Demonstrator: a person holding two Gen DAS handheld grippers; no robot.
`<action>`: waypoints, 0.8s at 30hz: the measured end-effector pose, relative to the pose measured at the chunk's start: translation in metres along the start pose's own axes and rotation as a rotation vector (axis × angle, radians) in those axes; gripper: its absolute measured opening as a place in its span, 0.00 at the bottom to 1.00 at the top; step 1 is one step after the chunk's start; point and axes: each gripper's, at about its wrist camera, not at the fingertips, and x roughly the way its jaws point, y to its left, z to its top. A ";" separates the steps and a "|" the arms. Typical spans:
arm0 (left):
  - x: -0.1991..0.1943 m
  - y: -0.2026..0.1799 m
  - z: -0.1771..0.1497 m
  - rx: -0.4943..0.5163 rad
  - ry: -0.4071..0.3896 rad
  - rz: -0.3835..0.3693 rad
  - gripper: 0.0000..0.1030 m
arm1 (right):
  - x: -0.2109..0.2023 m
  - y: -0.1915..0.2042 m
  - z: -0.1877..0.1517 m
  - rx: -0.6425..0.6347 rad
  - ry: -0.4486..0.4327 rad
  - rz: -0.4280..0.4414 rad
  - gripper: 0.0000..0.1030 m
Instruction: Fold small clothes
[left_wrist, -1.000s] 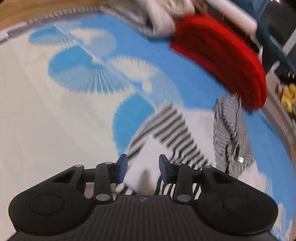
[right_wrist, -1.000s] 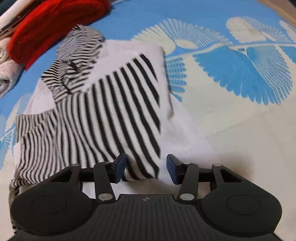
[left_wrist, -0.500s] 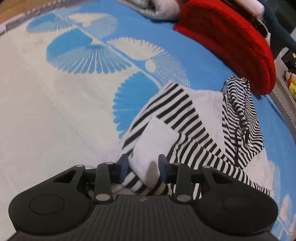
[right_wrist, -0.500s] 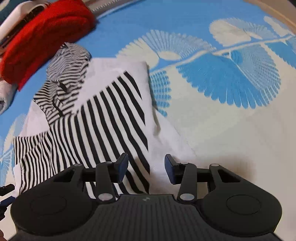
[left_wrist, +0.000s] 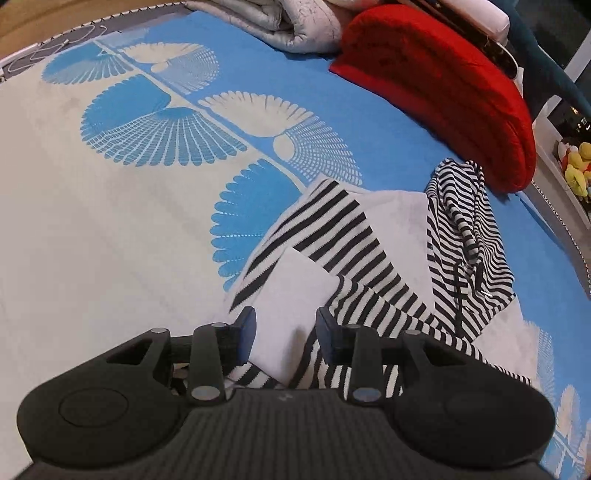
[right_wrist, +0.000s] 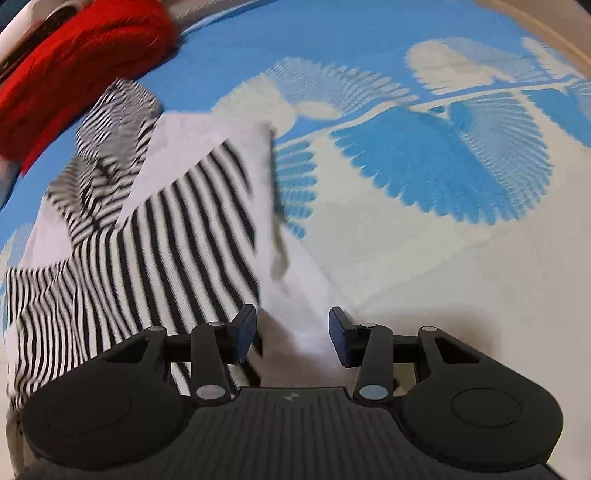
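1. The left gripper (left_wrist: 283, 334) stands partly open, with white cloth between its pads; whether they pinch it I cannot tell.
2. The right gripper (right_wrist: 293, 334) is also partly open over the white edge, not pressing it.
3. The striped top (left_wrist: 354, 258) lies rumpled on the blue-and-cream bedspread (left_wrist: 110, 221).
4. A red blanket (left_wrist: 443, 92) sits beyond it.

Black ribbed tool (left_wrist: 284, 332) bodies, blue pads, silver screws
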 end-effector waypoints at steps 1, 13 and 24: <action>0.000 0.000 0.000 0.001 0.002 -0.002 0.37 | 0.002 0.003 -0.001 -0.017 0.007 -0.001 0.44; 0.001 -0.002 0.000 0.018 0.020 -0.025 0.37 | -0.009 0.005 0.006 -0.062 -0.060 -0.042 0.02; 0.016 0.004 -0.005 0.001 0.111 -0.045 0.37 | -0.028 0.023 0.005 -0.082 -0.110 0.081 0.38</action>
